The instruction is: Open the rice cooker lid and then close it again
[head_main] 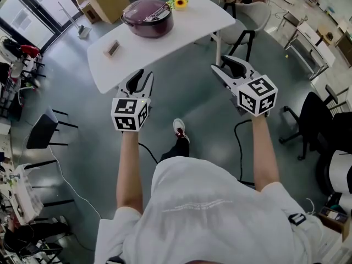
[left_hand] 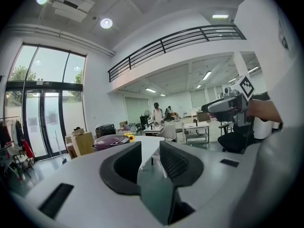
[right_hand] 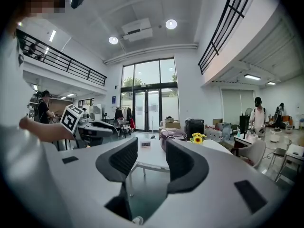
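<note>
Head view: the cooker (head_main: 147,17) is seen from above on the far part of the white surface (head_main: 165,51), its lid (head_main: 144,10) down, with yellow flowers (head_main: 177,0) just beside it and a small display (head_main: 113,48) set apart from it nearer the front edge; the left tool (head_main: 138,77) and right tool (head_main: 228,65) are held out over the floor, both short of the surface and well apart from the cooker; a shoe (head_main: 180,128) is shown on the floor between the arms.

Left gripper view: the jaws are seen moderately apart with nothing between them; only the surface's edge and floor are framed in the gap; the cooker (left_hand: 110,141) is placed left of the jaws, and the right tool (left_hand: 228,106) is caught at the right, which the head view shows only from above; people at desks far behind are shown here and not from the head.

Right gripper view: the jaws are spread wider and are likewise empty; the cooker (right_hand: 173,137) is lined up just above the gap, with the display (right_hand: 145,144) to its left; glass doors are shown behind.
</note>
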